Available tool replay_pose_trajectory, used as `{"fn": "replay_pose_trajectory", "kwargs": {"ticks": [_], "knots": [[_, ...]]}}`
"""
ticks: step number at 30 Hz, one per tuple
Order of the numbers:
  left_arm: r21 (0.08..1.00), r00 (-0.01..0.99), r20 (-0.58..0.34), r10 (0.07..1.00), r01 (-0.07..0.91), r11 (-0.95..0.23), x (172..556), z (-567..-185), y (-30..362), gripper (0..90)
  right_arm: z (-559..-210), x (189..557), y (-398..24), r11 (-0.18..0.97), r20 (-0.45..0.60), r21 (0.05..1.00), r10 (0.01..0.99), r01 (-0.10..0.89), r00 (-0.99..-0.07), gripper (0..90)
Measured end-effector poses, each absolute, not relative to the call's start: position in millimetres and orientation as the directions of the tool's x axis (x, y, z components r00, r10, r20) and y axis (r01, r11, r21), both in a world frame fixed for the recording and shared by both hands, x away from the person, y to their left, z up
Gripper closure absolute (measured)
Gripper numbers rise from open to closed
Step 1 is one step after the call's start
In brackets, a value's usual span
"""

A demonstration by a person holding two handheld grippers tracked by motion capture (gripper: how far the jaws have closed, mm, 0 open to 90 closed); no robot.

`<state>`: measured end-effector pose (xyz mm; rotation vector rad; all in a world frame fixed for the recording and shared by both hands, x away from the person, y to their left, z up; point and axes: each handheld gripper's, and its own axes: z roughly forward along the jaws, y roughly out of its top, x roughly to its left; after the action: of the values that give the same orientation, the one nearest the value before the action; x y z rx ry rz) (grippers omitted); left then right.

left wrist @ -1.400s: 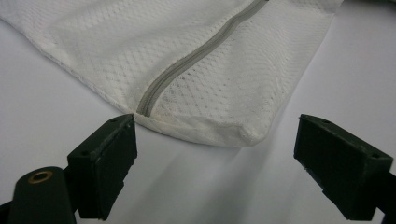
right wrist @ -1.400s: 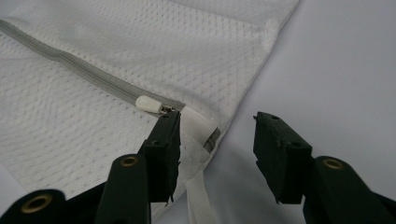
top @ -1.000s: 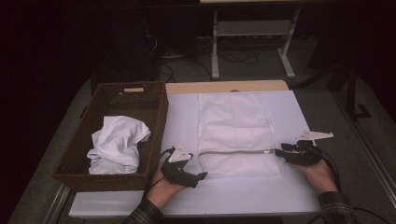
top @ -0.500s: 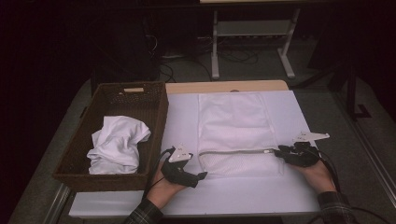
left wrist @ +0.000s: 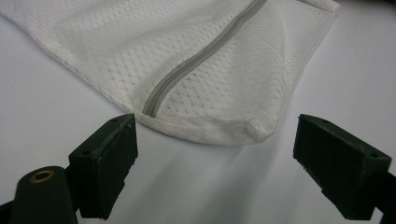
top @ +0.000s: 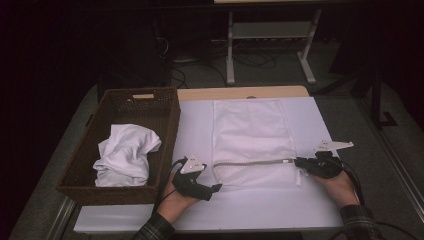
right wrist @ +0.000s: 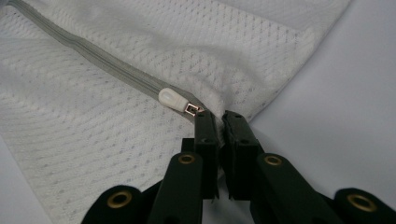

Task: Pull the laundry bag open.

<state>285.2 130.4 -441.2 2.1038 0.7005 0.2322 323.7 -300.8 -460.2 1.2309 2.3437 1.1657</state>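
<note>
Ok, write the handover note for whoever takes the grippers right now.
Right gripper: jaws have just been closing and now pinch the mesh bag at the zip's end, right behind the white pull.
Left gripper: open, jaws apart at the bag's other near corner, not touching it.
Bag lies flat on the white mat; zip looks closed. Crumpled white cloth sits in the basket to the left.
Done: right end of the bag held.
Left, probably: grip the left corner, open the zip, put the cloth in.
</note>
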Motion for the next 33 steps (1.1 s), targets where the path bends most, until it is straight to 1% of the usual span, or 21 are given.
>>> {"fn": "replay_pose_trajectory", "kwargs": {"ticks": [4,15,21,23,33], "knots": [[0.802,0.833,-0.084,0.547,0.383,-0.459,286,-439,130,13.5,-459,324,-302,0.306,0.153,0.759,0.774,0.575,-0.615,84.6],[0.816,0.844,-0.110,0.525,0.378,-0.437,291,-435,127,13.6,-449,320,-295,0.308,0.152,0.784,0.747,0.539,-0.647,84.4],[0.813,0.850,-0.102,0.517,0.370,-0.449,294,-432,124,13.7,-448,320,-293,0.315,0.150,0.786,0.737,0.532,-0.659,84.4],[0.818,0.862,-0.096,0.498,0.354,-0.454,297,-428,118,13.8,-446,319,-291,0.314,0.151,0.790,0.732,0.526,-0.664,84.4],[0.818,0.888,-0.107,0.446,0.334,-0.468,302,-426,99,14.2,-445,317,-286,0.326,0.146,0.790,0.722,0.519,-0.676,84.4]]}}
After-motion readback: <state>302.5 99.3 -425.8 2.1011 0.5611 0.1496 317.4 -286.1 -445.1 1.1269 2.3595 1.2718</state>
